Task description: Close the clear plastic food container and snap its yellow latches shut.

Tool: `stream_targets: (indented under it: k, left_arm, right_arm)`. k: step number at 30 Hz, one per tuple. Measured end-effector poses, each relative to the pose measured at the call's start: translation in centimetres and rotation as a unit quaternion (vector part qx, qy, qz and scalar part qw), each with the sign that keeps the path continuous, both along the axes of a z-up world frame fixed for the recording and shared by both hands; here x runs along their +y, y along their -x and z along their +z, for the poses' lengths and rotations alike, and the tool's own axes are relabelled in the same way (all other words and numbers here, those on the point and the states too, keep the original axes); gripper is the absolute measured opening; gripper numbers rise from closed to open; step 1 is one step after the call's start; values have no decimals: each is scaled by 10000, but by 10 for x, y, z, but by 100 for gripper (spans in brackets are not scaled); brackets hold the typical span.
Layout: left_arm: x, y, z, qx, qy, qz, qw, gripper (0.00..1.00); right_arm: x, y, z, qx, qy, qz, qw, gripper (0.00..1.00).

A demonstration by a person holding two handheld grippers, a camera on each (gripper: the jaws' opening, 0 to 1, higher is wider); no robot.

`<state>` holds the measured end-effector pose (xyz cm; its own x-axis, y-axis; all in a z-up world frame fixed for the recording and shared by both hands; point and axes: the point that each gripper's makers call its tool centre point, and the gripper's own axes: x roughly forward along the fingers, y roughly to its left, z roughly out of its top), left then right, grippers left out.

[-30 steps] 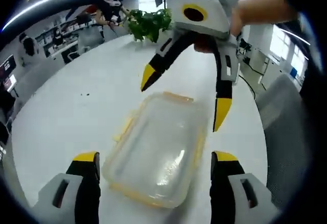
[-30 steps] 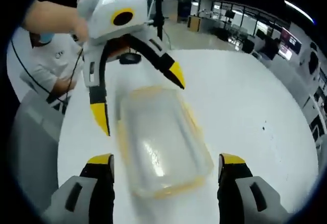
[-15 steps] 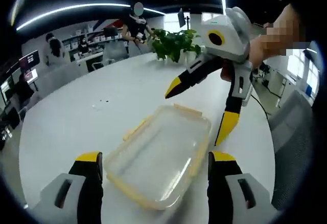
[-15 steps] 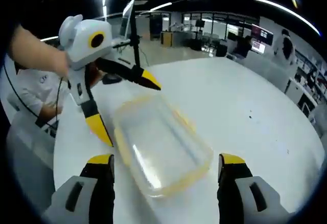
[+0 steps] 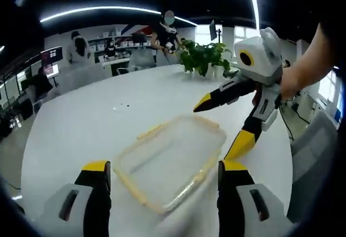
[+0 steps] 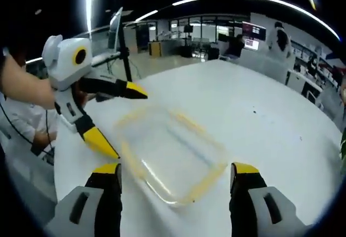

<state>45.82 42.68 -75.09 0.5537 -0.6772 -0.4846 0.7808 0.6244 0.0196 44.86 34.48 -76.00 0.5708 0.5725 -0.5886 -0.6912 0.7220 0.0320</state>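
- White table [image 5: 97, 129], round, carrying the rest.
- Clear container [image 5: 170, 161] with yellow latches lies flat on it, between both tongs.
- Left gripper [image 5: 160, 176]: jaws spread, holding nothing.
- Right gripper [image 6: 173, 175]: jaws spread, holding nothing.
- Plant [image 5: 203, 58] at the far edge.

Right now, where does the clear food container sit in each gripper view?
Left gripper view: container lies centre-low, between the left gripper's tips.
Right gripper view: container lies centre-low, between the right gripper's tips.
Shared landmark: the white table.
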Motion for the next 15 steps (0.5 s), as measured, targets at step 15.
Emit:
stream_targets:
  k: [15]
  left_arm:
    - [18, 21, 2, 84, 163, 296, 9994, 79]
  right_arm:
    - [-14, 24, 12, -91, -167, -280, 9994, 82]
